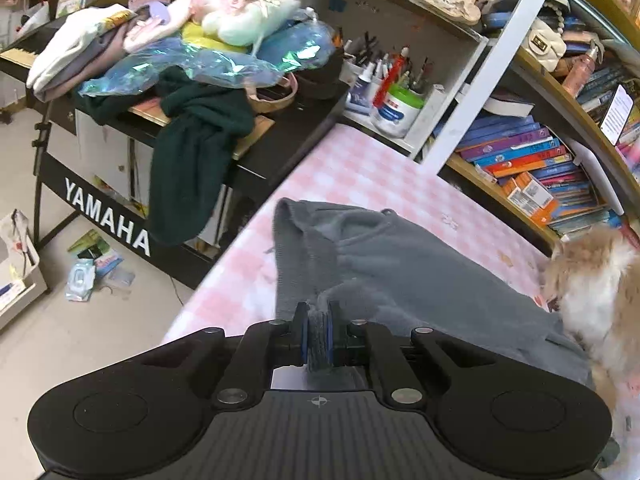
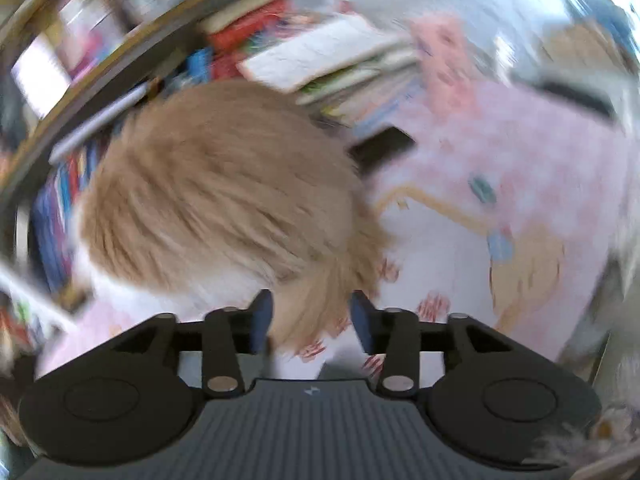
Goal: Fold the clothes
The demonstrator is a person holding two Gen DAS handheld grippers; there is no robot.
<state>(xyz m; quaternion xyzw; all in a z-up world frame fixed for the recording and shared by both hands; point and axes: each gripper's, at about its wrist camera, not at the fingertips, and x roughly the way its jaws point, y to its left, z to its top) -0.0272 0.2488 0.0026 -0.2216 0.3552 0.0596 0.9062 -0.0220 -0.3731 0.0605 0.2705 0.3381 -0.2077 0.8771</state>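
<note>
The left gripper [image 1: 319, 334] clamps the grey garment [image 1: 384, 264] on the bed [image 1: 360, 168]. The right gripper [image 2: 311, 322] is parted, seemingly empty, over a furry animal [image 2: 224, 192]. The animal could snag or pin the cloth, spoiling the fold.

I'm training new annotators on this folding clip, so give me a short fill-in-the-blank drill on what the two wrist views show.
1. The left tool is shut on the ____ garment.
2. The garment lies on a bed sheet checked in white and ____.
3. The dark green garment hangs off a keyboard stand lettered ____.
4. The right tool is ____, above a furry orange-and-white animal.

Missing words: grey; pink; YAMAHA; open
</note>
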